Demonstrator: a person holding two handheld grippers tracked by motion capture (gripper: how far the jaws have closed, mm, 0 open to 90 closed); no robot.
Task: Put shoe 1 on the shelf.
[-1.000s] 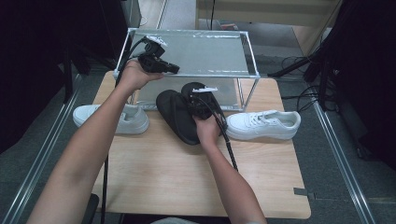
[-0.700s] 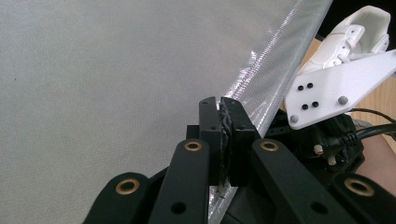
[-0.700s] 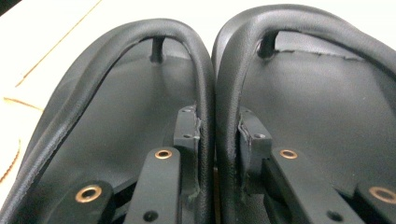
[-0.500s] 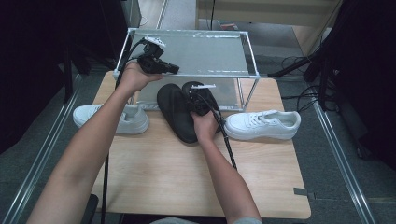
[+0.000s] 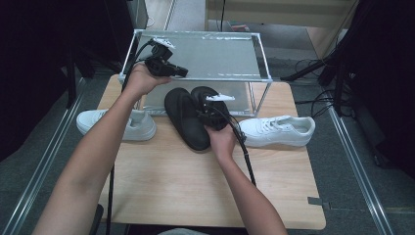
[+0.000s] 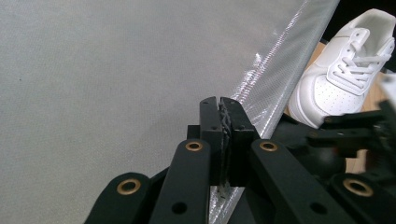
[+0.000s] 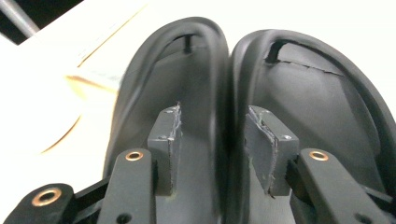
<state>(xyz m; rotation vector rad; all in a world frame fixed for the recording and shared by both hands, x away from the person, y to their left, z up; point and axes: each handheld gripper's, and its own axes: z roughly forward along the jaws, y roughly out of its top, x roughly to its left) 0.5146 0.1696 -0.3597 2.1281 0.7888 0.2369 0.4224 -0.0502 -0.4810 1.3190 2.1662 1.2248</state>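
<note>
1. Nearest the person, a bare stretch of the wooden table lies between the two forearms that reach in from the near edge.
2. At mid-table the right gripper hangs over a pair of black slippers lying side by side, edges touching. Its jaws have just been opening. In the right gripper view they stand apart, one on either side of the seam where the two slippers meet, and the pads press on nothing.
3. How they should handle, as a judgement: light, soft and bendy, with a matte rubbery surface that is unlikely to slip. The touching inner rims offer the best hold, both pinched together. A grip near a toe or heel end could let the soles droop.
4. A white sneaker rests right of the slippers. Another white sneaker rests to their left.
5. Farthest, a frosted shelf on a metal frame stands at the table's far edge. The left gripper hovers over its near left corner, jaws pressed fully together, holding nothing.
</note>
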